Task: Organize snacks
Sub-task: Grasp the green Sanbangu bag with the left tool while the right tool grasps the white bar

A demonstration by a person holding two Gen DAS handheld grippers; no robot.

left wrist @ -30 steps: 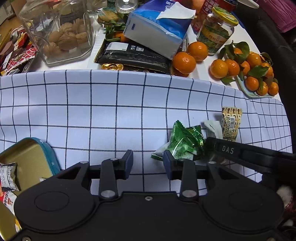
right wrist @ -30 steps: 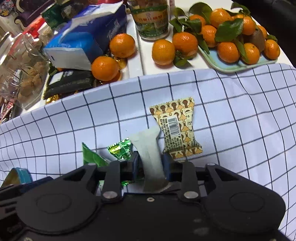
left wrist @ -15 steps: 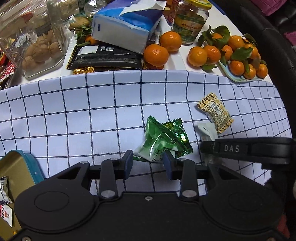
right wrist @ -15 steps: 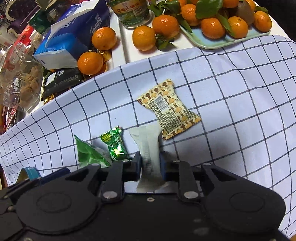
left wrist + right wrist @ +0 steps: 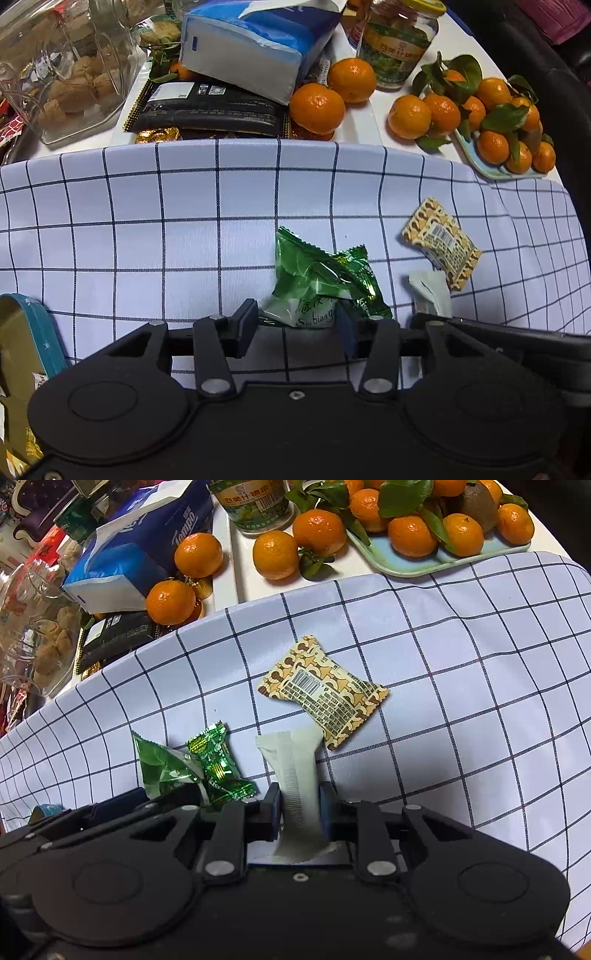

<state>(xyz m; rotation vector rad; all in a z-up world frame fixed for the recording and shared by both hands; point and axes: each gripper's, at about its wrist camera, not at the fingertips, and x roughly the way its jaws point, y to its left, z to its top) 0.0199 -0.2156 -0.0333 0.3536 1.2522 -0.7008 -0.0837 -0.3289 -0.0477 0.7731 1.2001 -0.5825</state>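
On the checked cloth lie a green snack packet, a smaller shiny green candy against it, and a brown patterned packet. My left gripper is low over the green packet. Its jaws are opening and straddle the packet's near end without pressing it. My right gripper is shut on a pale white packet, just right of the green ones and in front of the brown packet. A teal tin with gold inside and some wrapped snacks sits at the left.
Behind the cloth stand a glass jar of walnuts, a blue tissue pack, a black packet, loose mandarins, a jar with a yellow lid and a tray of leafy mandarins. The table's edge falls away on the right.
My left gripper has slid right to the green packet and its jaws have widened around it. The right gripper kept its hold on the white packet and rolled a little.
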